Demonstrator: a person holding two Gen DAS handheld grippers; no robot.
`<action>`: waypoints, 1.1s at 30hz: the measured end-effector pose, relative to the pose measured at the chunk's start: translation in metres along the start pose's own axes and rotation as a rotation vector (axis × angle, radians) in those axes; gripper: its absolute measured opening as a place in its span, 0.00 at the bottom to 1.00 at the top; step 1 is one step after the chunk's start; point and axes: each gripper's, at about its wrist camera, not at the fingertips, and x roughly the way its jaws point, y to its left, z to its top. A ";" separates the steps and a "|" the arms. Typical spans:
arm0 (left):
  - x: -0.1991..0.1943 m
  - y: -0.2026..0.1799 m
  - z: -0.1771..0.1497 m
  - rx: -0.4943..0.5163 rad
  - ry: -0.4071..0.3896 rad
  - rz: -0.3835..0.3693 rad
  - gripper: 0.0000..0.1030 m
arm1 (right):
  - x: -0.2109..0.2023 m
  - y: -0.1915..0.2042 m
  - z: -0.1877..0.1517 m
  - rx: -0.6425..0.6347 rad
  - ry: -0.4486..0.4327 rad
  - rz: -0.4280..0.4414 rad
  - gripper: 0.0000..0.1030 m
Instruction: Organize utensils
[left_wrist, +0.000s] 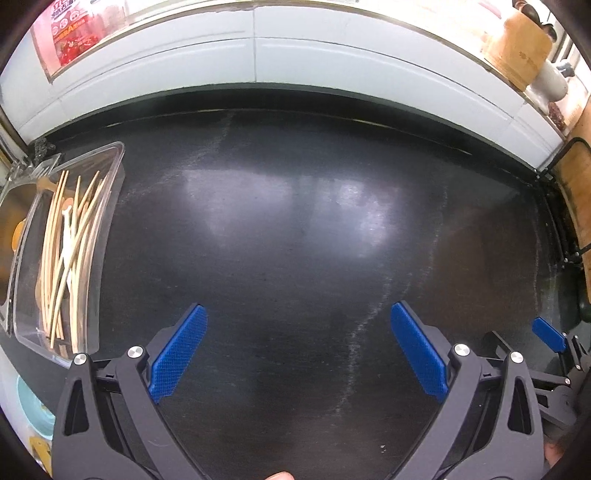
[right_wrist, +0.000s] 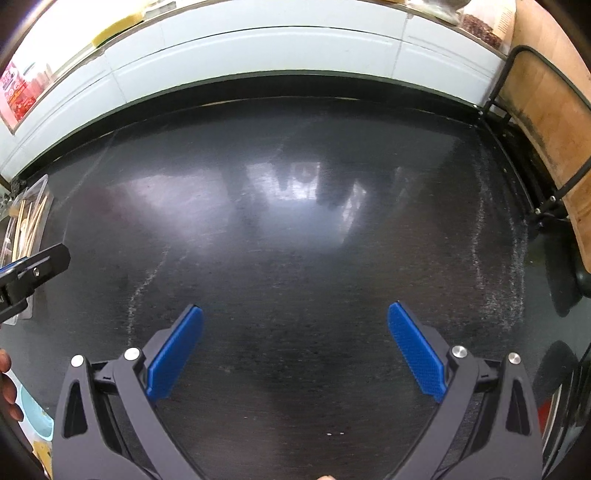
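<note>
A: Lying in the clear box (left_wrist: 70, 236) at the far left of the counter (left_wrist: 295, 221) are the chopsticks (left_wrist: 74, 240), many thin pale sticks that cross each other. Something white lies between them, but I cannot tell what it is.

B: Is the box touching any gripper?

A: No. In the left wrist view the left gripper (left_wrist: 295, 347) is to the right of the box and well apart from it. Its two blue pads (left_wrist: 177, 354) stand wide apart, and between them is only the dark counter. It holds nothing.

B: And the right gripper?

A: The right gripper (right_wrist: 295, 347) is the same: jaws spread wide, nothing between its blue pads (right_wrist: 415, 354). It is over the counter, to the right of the left one. In the left view one of its pads shows at the right edge.

B: What is around?

A: Behind the counter runs a pale tiled wall (left_wrist: 258, 55). At the far right a wooden board (right_wrist: 546, 110) stands in a black wire rack (right_wrist: 517, 74). At the near left edge there is a light blue bowl (left_wrist: 35, 410), only partly seen. The counter is black and shiny, with white scratch marks and reflections of light.
</note>
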 end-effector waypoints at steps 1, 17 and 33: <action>0.000 0.002 0.000 -0.002 0.001 0.002 0.94 | 0.000 0.003 0.000 -0.005 0.000 0.001 0.94; 0.006 0.028 0.001 -0.032 0.024 0.003 0.94 | 0.001 0.030 0.002 -0.030 0.005 0.005 0.94; 0.008 0.028 -0.004 -0.019 0.038 0.007 0.94 | 0.004 0.028 -0.001 -0.011 0.013 0.019 0.94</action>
